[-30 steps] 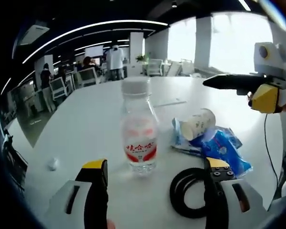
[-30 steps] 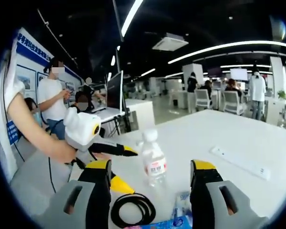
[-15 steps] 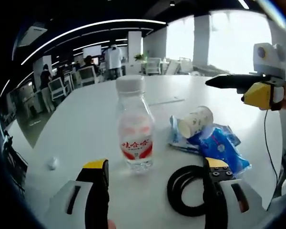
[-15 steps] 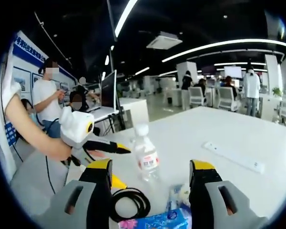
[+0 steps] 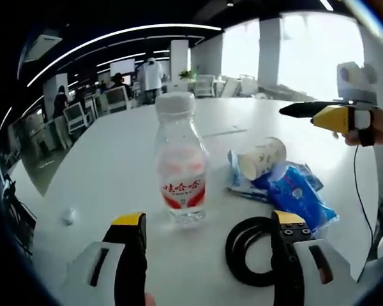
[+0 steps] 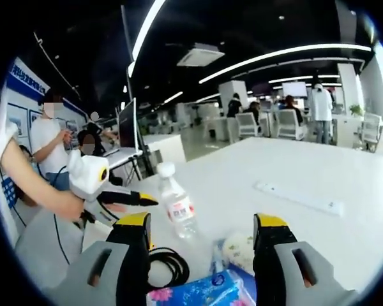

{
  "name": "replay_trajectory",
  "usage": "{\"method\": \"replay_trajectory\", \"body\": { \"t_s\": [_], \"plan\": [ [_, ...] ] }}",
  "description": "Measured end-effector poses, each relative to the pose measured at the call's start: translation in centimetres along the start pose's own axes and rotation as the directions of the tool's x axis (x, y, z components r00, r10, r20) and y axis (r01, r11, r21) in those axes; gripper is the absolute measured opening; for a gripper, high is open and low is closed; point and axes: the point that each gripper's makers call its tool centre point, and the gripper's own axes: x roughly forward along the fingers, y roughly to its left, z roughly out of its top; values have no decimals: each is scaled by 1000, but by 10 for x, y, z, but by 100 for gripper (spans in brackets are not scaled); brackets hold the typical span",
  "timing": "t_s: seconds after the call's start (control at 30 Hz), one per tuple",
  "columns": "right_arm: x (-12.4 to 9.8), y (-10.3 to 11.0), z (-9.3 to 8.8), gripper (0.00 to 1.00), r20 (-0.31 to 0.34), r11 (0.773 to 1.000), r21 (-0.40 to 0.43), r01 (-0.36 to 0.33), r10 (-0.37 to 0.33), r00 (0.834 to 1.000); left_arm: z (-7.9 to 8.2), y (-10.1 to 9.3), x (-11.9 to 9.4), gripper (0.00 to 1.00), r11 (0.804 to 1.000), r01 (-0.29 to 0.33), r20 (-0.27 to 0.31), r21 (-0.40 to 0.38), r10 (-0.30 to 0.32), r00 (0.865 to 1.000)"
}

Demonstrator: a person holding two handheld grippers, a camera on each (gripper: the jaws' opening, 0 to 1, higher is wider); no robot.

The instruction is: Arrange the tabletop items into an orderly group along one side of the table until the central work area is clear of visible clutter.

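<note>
Tabletop items sit loosely near one another on the white worktop [image 5: 102,172], none yet lined up along an edge, so I judge the tidying barely begun. In the left gripper view a clear water bottle [image 5: 180,167] with a white cap stands upright at frame centre; right of it a paper cup [image 5: 262,158] lies on its side on a blue tissue pack [image 5: 299,195], and a coiled black cable [image 5: 252,248] lies at lower right. A small white scrap [image 5: 69,217] rests apart at lower left, and a white power strip [image 6: 298,196] lies alone at centre right of the right gripper view. All of these are left to gather.

The left gripper [image 5: 207,255] has its jaws spread wide and holds nothing, the bottle just beyond them. The right gripper [image 6: 201,252] is likewise wide apart and empty, hovering above the tissue pack.

The bottle's red-and-white label carries Chinese characters, too blurred to read with certainty; the cup's print is illegible
</note>
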Motion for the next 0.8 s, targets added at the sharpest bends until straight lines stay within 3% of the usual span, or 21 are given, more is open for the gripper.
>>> {"method": "replay_trajectory", "body": {
  "t_s": [0.37, 0.47, 0.8],
  "plan": [
    [-6, -23, -10, 61, 14, 993, 89, 81, -82, 997, -5, 0, -2, 76, 1000, 9, -5, -7, -9, 1000],
    [-11, -37, -15, 60, 19, 980, 152, 128, -132, 991, -6, -1, -3, 76, 1000, 12, -7, -4, -12, 1000],
    [-13, -53, -26, 56, 12, 949, 262, 175, -185, 983, -14, -1, -3, 75, 1000, 14, -23, -12, -14, 1000]
  ]
}}
